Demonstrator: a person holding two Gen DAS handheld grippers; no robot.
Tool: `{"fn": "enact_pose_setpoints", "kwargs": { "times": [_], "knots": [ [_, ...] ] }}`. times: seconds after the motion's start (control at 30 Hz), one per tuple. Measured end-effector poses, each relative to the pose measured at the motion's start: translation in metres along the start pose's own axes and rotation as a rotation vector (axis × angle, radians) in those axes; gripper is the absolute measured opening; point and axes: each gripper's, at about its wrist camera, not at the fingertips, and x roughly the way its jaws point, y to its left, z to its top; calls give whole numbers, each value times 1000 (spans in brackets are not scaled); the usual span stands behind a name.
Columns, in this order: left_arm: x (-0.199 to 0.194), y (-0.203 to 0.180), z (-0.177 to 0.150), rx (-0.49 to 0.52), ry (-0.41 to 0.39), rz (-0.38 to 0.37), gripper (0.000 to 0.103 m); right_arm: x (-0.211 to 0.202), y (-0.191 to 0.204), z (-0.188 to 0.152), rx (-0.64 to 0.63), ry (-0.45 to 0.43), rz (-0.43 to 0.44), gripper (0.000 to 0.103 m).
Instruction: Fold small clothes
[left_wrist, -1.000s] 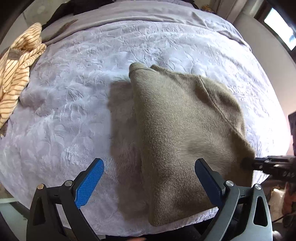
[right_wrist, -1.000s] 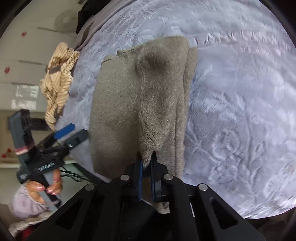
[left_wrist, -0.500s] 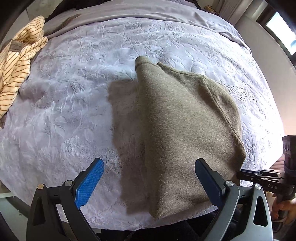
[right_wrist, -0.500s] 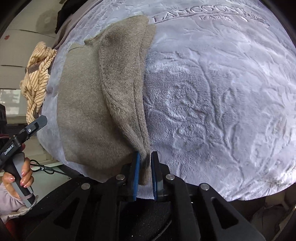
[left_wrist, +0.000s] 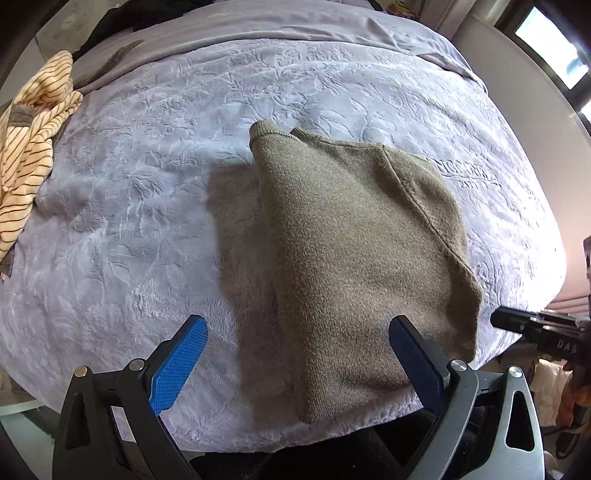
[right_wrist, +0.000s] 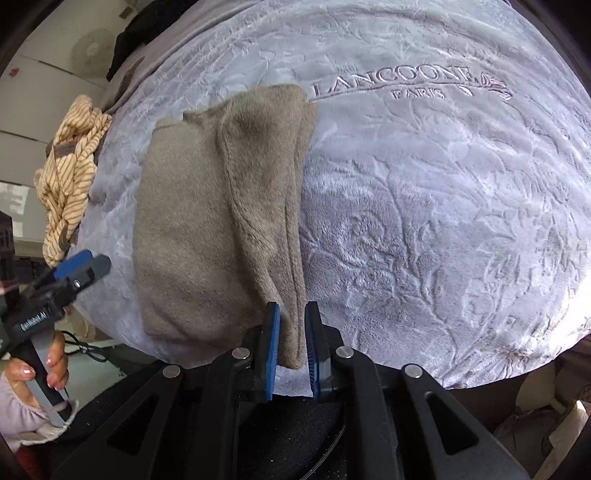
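Note:
A folded olive-brown knit garment lies flat on the lilac embossed blanket near the bed's front edge; it also shows in the right wrist view. My left gripper is wide open and empty, hovering just before the garment's near edge. My right gripper has its jaws slightly parted around the garment's near right corner, the cloth lying loose between the blue pads. The right gripper tip also shows in the left wrist view, clear of the garment.
A crumpled yellow striped garment lies at the bed's far left, also in the right wrist view. A dark cloth lies at the head of the bed. The bed edge drops off just before both grippers.
My right gripper has laid the garment's corner down and its jaws have parted, letting go of the cloth. The garment now lies flat. My left gripper stayed open.

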Motion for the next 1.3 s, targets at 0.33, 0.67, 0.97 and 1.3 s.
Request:
{"fn": "enact_pose_setpoints", "kwargs": {
  "times": [0.33, 0.67, 0.97, 1.3],
  "knots": [
    [-7, 3, 3, 5, 10, 43, 99, -15, 41, 12, -21, -55, -39, 79],
    [-12, 9, 9, -34, 9, 50, 102, -22, 67, 22, -46, -104, -125, 94],
    [-13, 6, 13, -37, 26, 66, 102, -24, 70, 25, -51, -100, -165, 103],
    [-17, 2, 18, -64, 39, 87, 102, -26, 76, 33, -47, -64, -228, 103]
  ]
}}
